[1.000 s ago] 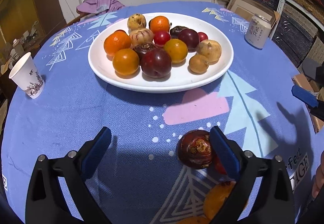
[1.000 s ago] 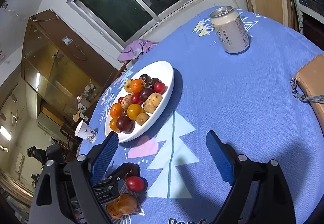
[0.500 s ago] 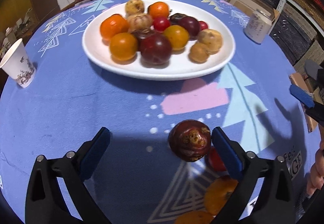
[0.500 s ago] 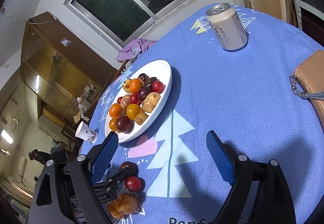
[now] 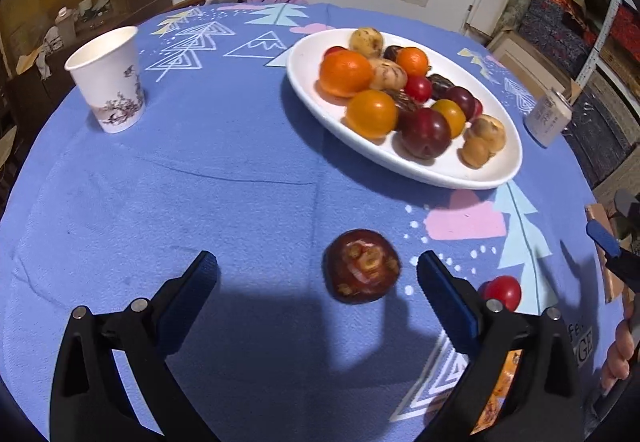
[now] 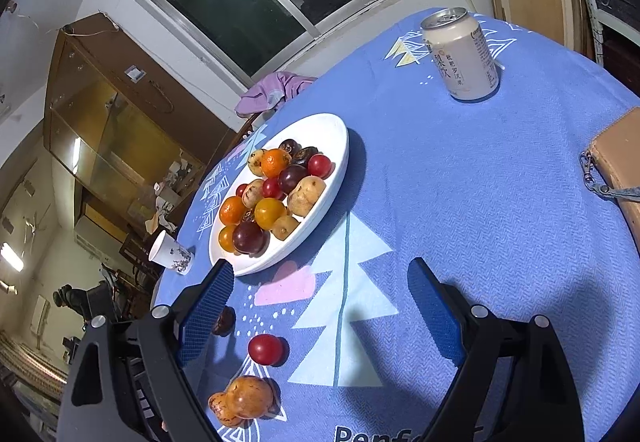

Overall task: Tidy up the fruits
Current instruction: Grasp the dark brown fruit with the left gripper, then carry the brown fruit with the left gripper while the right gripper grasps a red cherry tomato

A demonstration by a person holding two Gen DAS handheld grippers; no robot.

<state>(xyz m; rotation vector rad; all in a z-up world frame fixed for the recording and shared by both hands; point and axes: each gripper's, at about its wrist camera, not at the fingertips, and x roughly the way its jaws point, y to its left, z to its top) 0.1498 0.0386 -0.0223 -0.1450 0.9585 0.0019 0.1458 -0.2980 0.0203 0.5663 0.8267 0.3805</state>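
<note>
Your left gripper stands wide and empty, with the dark red fruit lying low and right of centre between its pads, touching neither; it is near-round, showing no clear long axis, its scarred end facing up toward you. Your right gripper also stands wide, over bare blue tablecloth. The white plate of fruit fills the upper right; open cloth spreads left toward the paper cup.

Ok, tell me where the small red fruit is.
In the left wrist view the small red fruit lies on the blue tablecloth, just right of the dark brown fruit, outside the open jaws.
</note>
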